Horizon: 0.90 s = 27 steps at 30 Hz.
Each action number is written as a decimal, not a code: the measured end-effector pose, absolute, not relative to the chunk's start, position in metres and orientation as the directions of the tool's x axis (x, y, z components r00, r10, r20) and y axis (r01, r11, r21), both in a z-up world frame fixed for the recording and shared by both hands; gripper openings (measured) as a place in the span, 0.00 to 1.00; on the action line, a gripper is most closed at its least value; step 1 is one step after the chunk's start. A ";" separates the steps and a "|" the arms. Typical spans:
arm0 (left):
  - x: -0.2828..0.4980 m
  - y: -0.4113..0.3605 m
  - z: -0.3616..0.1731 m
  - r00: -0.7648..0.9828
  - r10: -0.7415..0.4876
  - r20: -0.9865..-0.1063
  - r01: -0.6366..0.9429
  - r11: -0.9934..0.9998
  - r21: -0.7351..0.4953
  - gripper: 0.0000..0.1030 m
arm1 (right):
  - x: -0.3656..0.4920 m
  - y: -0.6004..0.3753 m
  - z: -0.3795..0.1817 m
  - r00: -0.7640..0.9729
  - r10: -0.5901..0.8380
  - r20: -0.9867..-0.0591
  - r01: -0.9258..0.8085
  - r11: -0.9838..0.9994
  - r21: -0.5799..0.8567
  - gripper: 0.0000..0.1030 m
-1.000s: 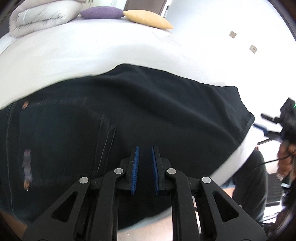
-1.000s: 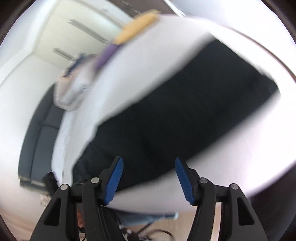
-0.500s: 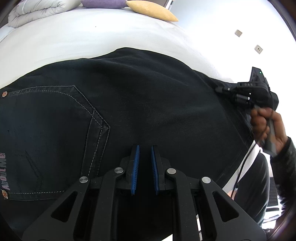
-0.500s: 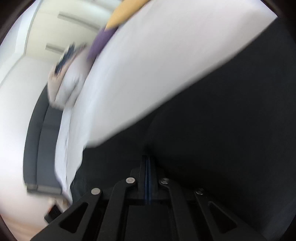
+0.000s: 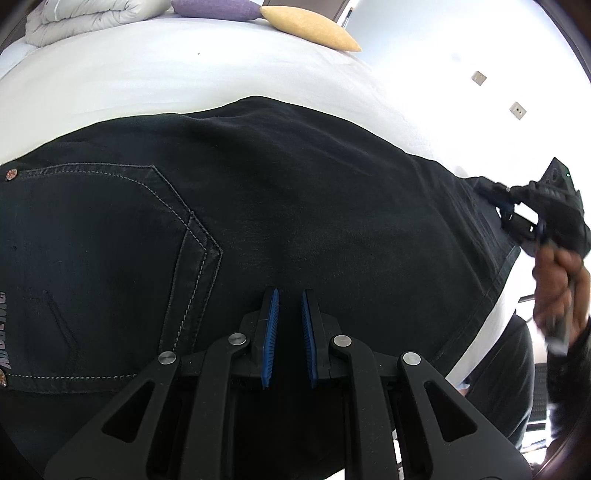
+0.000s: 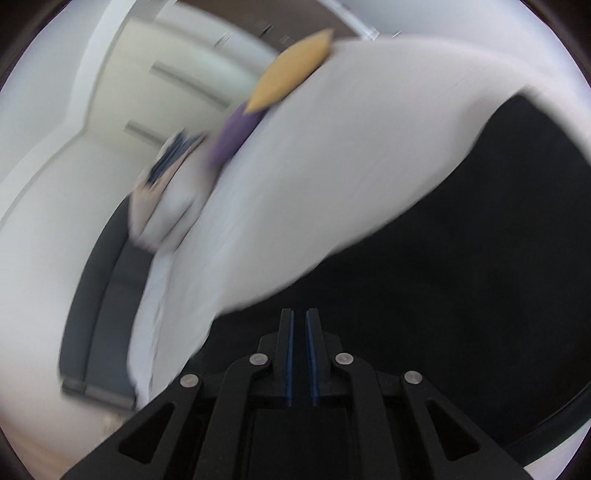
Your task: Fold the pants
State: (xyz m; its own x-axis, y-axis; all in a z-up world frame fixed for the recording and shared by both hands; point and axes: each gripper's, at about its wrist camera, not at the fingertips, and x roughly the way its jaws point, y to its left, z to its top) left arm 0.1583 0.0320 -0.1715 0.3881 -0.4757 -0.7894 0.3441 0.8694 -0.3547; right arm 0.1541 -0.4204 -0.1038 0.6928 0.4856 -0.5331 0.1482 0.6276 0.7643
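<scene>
Black jeans point(image 5: 295, 206) lie folded on a white bed point(image 5: 184, 77), back pocket point(image 5: 103, 258) at the left. My left gripper point(image 5: 289, 295) hovers over the near edge of the jeans, its blue pads nearly closed with a narrow gap and black cloth between them. My right gripper point(image 6: 299, 314) is over the dark jeans point(image 6: 461, 258) in its own blurred view, pads almost together. It also shows in the left wrist view point(image 5: 513, 206) at the hem end on the right, held by a hand.
A folded grey duvet point(image 5: 85, 14), a purple pillow point(image 5: 214, 7) and a yellow pillow point(image 5: 310, 31) lie at the bed's far end. A dark sofa point(image 6: 99, 310) stands beyond the bed. The person's legs point(image 5: 517, 387) are at the right bed edge.
The right gripper went from wide open to closed on the hem end, then opened by a thin gap. The left gripper moved in closer over the jeans; its pad gap stayed narrow.
</scene>
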 end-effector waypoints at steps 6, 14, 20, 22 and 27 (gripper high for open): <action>0.157 0.023 -0.169 0.396 -0.465 -0.792 0.344 0.875 -0.342 0.12 | 0.135 -0.457 -0.148 0.679 0.417 -0.604 0.290 0.604 0.743 0.00; 0.154 0.020 -0.173 0.405 -0.471 -0.784 0.339 0.873 -0.351 0.12 | 0.059 -0.593 -0.139 0.831 0.084 -0.550 0.452 0.474 0.756 0.00; 0.152 0.029 -0.172 0.423 -0.482 -0.768 0.327 0.871 -0.366 0.12 | -0.014 -0.628 -0.115 0.833 -0.130 -0.538 0.547 0.348 0.762 0.07; 0.150 0.031 -0.172 0.437 -0.480 -0.761 0.314 0.874 -0.371 0.12 | -0.008 -0.600 -0.099 0.861 -0.078 -0.503 0.486 0.422 0.765 0.08; 0.142 0.019 -0.152 0.445 -0.514 -0.733 0.350 0.853 -0.386 0.12 | 0.071 -0.475 -0.097 0.827 0.326 -0.459 0.222 0.561 0.798 0.08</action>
State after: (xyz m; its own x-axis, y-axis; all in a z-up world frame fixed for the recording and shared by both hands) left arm 0.1416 0.0192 -0.1522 0.4453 -0.5144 -0.7329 0.3498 0.8534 -0.3864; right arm 0.0711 -0.4746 -0.0975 0.8269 0.3256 -0.4586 0.2216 0.5608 0.7977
